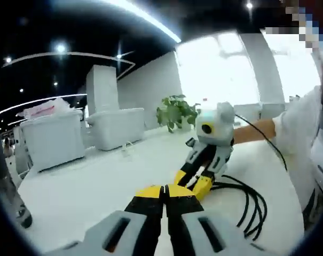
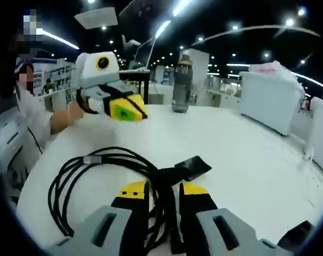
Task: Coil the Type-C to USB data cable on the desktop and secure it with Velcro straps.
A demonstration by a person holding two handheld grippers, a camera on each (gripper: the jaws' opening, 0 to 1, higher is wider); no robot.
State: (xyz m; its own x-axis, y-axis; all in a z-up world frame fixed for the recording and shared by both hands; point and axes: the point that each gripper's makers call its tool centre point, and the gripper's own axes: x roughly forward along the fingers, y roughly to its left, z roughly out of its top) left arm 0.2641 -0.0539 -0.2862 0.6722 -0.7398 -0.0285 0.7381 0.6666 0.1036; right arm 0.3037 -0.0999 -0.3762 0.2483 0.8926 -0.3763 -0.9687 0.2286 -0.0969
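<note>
My right hand-held gripper (image 2: 160,198) is down at the desk (image 2: 246,154) with its jaws narrowed around the gathered strands of the black data cable (image 2: 100,160), and I judge it is pinching the bundle there. The cable lies in loose loops on the desk, spreading to the left of my jaws in the right gripper view. A black Velcro strap (image 2: 189,166) lies flat just beyond the jaw tips, seemingly joined to the bundle, though I cannot tell how.

My left hand-held gripper (image 1: 165,193) hangs above the desk with its yellow tips pressed together and nothing between them. In the left gripper view the coiled cable (image 1: 246,202) lies beside the right one.

The coiling looks mostly done; the strapping is the step in hand. Next, I think, the left should come in, open, take the strap's free end and wrap it around the pinched bundle.

A water bottle (image 2: 182,82) stands well apart.
</note>
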